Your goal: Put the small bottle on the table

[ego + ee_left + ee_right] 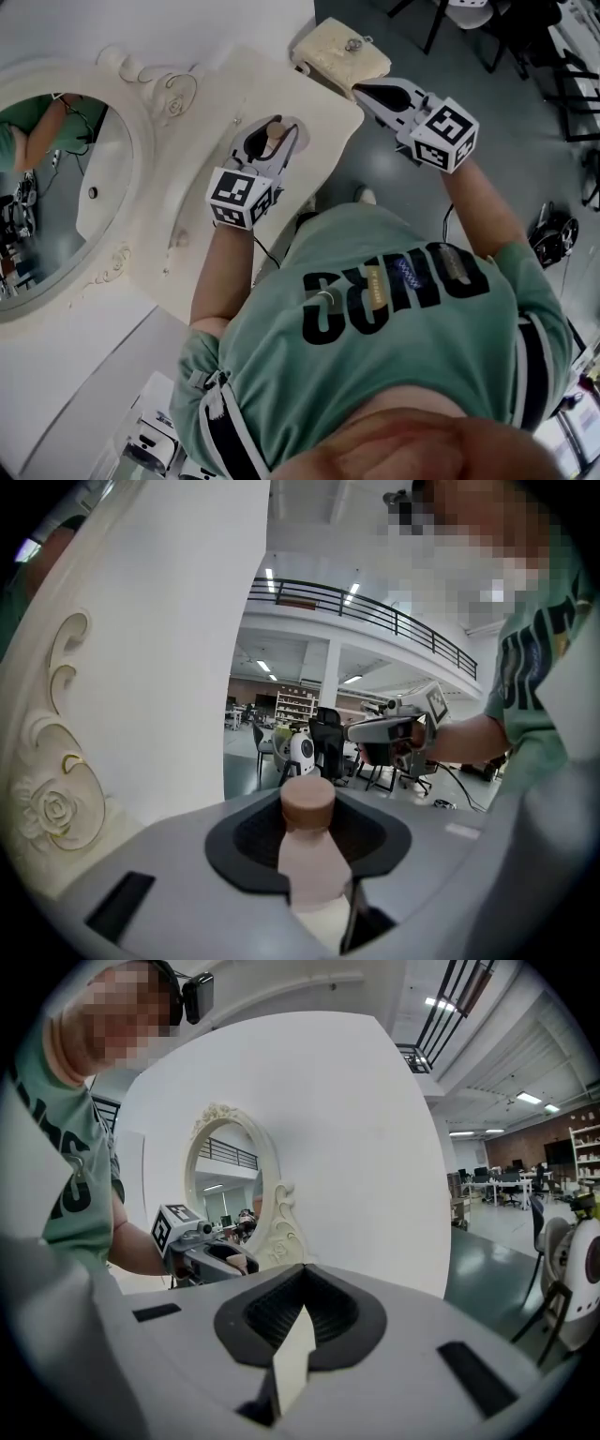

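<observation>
The small bottle [275, 130], pale pink with a brown cap [307, 803], is held upright between the jaws of my left gripper [270, 142], which is shut on it. The gripper hangs over the cream dressing table [314, 112], in front of its carved mirror frame. In the left gripper view the bottle [311, 864] fills the gap between the dark pads. My right gripper [362, 91] is off the table's right edge, its jaws meeting at a point with nothing between them. The right gripper view shows my left gripper [217, 1262] at the left.
An oval mirror [47, 187] in an ornate cream frame stands at the table's left. A cushioned cream stool [339, 52] sits on the grey floor beyond the table. Chairs and cables lie at the far right. The person's green shirt fills the lower head view.
</observation>
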A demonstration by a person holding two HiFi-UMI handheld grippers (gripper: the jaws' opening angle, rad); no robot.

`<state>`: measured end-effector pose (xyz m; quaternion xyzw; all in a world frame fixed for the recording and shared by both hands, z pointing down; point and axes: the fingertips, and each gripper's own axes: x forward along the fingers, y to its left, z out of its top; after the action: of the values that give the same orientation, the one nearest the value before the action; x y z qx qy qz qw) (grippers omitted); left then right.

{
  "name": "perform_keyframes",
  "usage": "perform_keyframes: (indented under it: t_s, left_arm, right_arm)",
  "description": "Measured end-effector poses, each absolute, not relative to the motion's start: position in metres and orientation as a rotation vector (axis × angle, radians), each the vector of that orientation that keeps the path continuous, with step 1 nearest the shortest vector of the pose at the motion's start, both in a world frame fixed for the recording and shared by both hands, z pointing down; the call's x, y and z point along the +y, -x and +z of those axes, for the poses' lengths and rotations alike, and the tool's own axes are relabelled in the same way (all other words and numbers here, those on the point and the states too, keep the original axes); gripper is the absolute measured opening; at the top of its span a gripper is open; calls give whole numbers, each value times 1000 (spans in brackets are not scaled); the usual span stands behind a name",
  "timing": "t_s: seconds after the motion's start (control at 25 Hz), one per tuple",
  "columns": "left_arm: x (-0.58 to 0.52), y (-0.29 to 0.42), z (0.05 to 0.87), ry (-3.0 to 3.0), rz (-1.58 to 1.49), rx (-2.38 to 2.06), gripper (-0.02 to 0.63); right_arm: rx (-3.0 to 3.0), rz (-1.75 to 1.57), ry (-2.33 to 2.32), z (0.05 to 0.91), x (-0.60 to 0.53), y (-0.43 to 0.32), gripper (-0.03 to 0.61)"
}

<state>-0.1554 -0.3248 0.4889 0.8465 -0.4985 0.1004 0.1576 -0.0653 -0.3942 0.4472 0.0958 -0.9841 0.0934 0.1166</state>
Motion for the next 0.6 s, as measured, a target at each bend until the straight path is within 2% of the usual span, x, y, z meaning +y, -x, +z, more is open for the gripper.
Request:
perform_keyframes:
  t_s: [0.6]
  left_arm:
    - [-362,202,581,-2337,353,-1463,133]
  right_arm:
    - [-2813,314,-265,545,-419,123,-6]
